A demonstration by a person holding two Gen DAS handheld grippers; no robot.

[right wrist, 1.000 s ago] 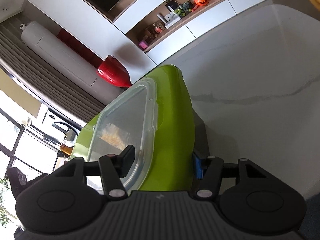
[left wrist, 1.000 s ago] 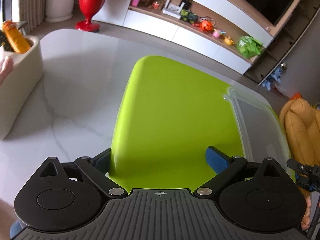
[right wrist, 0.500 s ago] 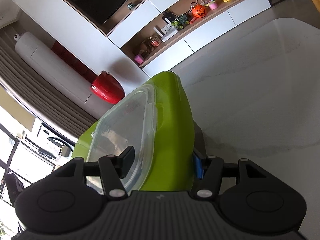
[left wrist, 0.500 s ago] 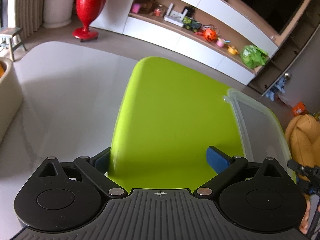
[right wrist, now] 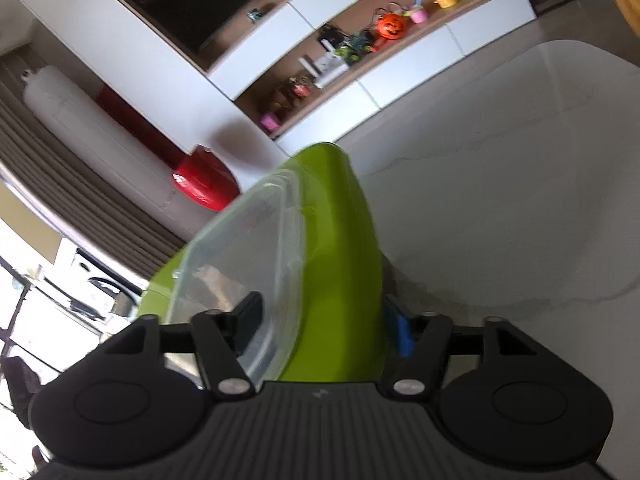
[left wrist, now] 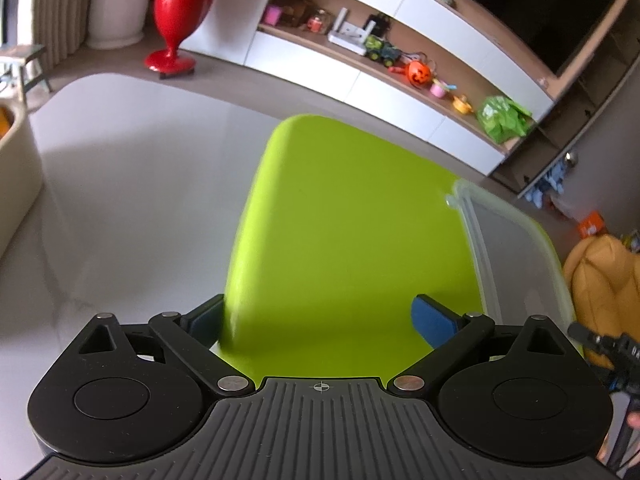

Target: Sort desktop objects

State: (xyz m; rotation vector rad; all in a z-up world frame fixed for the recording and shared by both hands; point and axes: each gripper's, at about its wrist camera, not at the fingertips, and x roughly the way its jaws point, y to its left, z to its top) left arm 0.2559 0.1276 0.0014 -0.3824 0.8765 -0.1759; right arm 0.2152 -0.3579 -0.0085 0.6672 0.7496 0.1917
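A lime-green box with a clear lid stands on its side on the white marble table. My left gripper is shut on the box, with a blue pad on each side of its green body. In the right wrist view the same box sits between the fingers of my right gripper, lid towards the left finger. The right jaws are opening with the box between them. The blue pad stands just off the green wall.
A cream bin stands at the table's left edge. An orange chair sits beyond the right edge. A red vase and a white shelf unit with toys lie beyond the table. Bare marble stretches right of the box.
Both grippers and the box have slid across the table away from the cream bin, which now shows only at the left edge. The right gripper's fingers stand slightly wider.
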